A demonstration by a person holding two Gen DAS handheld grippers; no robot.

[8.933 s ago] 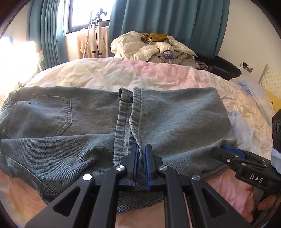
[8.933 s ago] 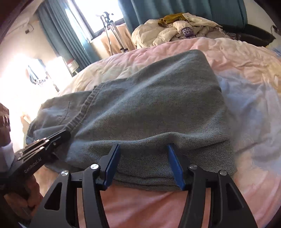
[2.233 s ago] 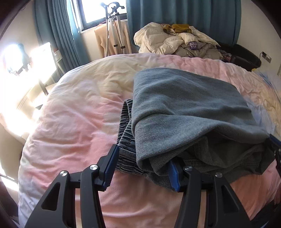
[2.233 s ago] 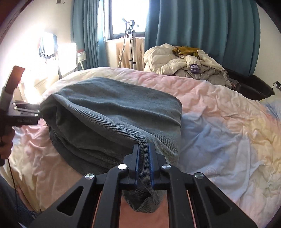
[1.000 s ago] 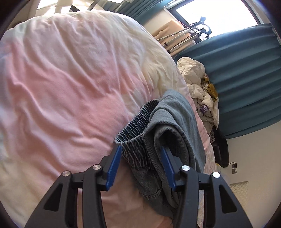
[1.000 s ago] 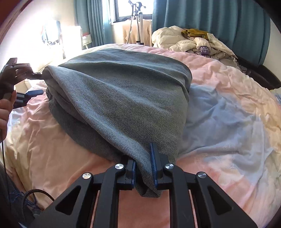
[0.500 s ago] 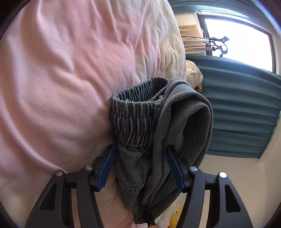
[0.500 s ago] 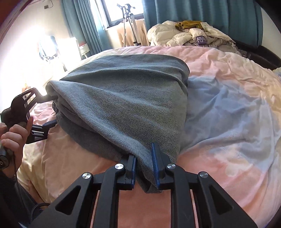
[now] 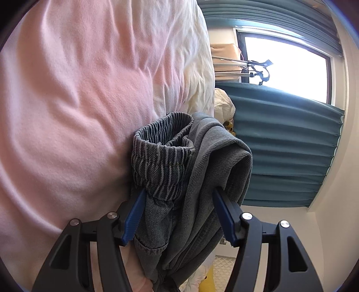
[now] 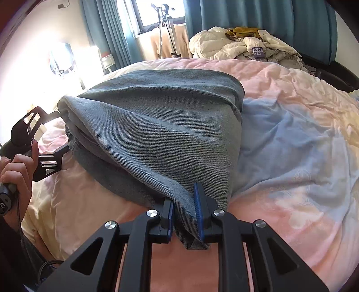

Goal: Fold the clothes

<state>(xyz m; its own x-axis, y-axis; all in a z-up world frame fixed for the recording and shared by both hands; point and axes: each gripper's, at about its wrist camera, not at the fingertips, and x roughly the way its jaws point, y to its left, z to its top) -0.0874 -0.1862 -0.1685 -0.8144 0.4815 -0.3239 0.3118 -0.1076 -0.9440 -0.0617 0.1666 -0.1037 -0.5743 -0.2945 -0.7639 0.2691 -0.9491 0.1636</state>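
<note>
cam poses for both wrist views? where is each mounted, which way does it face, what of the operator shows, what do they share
Left wrist: on the left gripper, rolled sideways, looking along the pink duvet at the folded jeans bundled between wide jaws; window and curtain beyond.
Right wrist: on the right gripper, upright, facing across the bed; jaws pinch a jeans corner. The left hand shows.
Shared: the jeans, duvet, curtains.

A rumpled duvet (image 10: 291, 139) in pink, cream and pale blue covers the bed. At its far side lies a heap of cream bedding and clothes (image 10: 237, 47), with a mustard garment (image 10: 242, 31) on top. Teal curtains (image 10: 264, 20) hang behind, on either side of a bright window (image 10: 154, 11). A tripod stand (image 10: 166, 29) rises before the window, beside a tan cloth (image 10: 166, 45).
</note>
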